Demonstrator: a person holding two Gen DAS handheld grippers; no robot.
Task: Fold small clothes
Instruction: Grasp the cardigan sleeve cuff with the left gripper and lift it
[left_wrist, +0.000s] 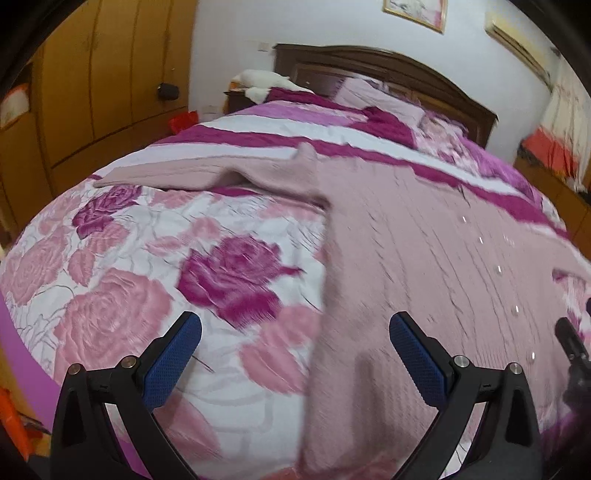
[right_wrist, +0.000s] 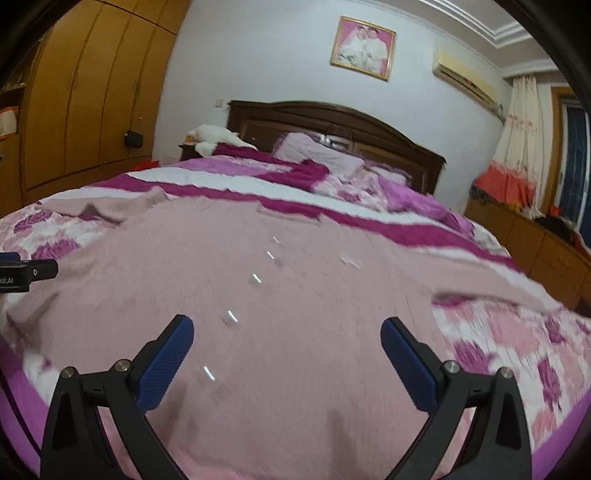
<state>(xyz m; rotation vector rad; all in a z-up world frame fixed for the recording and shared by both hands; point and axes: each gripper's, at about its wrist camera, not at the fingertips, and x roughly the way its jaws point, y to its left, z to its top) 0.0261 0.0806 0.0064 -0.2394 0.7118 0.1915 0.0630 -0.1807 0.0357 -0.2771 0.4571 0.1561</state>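
A dusty-pink knit cardigan (left_wrist: 424, 258) with a row of small clear buttons lies spread flat on the bed. One sleeve (left_wrist: 173, 171) stretches out to the left. In the right wrist view the cardigan (right_wrist: 295, 302) fills the middle, its buttons running up the centre. My left gripper (left_wrist: 295, 332) is open and empty, hovering over the cardigan's left edge. My right gripper (right_wrist: 286, 332) is open and empty above the cardigan's lower front. The left gripper's body (right_wrist: 26, 273) shows at the left edge of the right wrist view.
The bed has a pink and magenta rose-print cover (left_wrist: 129, 277) and a dark wooden headboard (right_wrist: 332, 122) with pillows (right_wrist: 317, 151). Wooden wardrobes (right_wrist: 92, 92) stand at the left. A low cabinet (right_wrist: 535, 243) with clothes is at the right.
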